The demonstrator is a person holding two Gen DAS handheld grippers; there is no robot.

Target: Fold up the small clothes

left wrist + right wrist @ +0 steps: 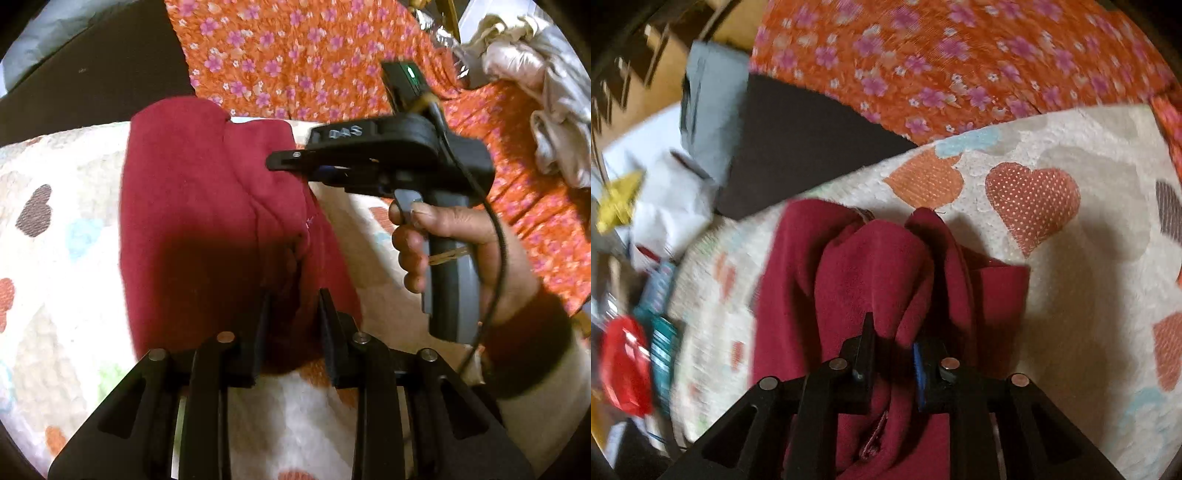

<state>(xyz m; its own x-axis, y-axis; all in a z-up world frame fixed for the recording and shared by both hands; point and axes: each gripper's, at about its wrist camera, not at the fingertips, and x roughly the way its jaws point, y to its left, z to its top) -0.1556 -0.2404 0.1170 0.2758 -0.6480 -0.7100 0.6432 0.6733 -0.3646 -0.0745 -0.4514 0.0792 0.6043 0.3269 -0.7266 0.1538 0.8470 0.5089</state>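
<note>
Orange cloth with pink flowers (295, 55) covers the far surface in the left wrist view, and a cream blanket printed with hearts (66, 240) lies across it nearer the camera; on that blanket sits the maroon garment (207, 206), bunched into soft folds; the left hand-held gripper (293, 317) is at the garment's near edge, its two fingers narrowly apart with a ridge of maroon cloth between them, so it is pinching the garment; the right hand-held gripper (284, 162) comes in from the right, its fingers close together and set against the garment's right edge; a hand (443, 243) with a dark cuff grips its grey handle; a pale crumpled cloth (535, 92) lies at the far right on the orange cloth.

Blurred clutter fills the left side of the right wrist view, with a red object (624, 369) and a yellow scrap (617, 203) among it; the orange cloth (960, 66) and the cream blanket (1052, 295) show again; the maroon garment (868, 295) lies heaped on the blanket in the lower middle; the right hand-held gripper (894, 339) has its fingers nearly together, pinching a fold of the maroon cloth that rises between them.
</note>
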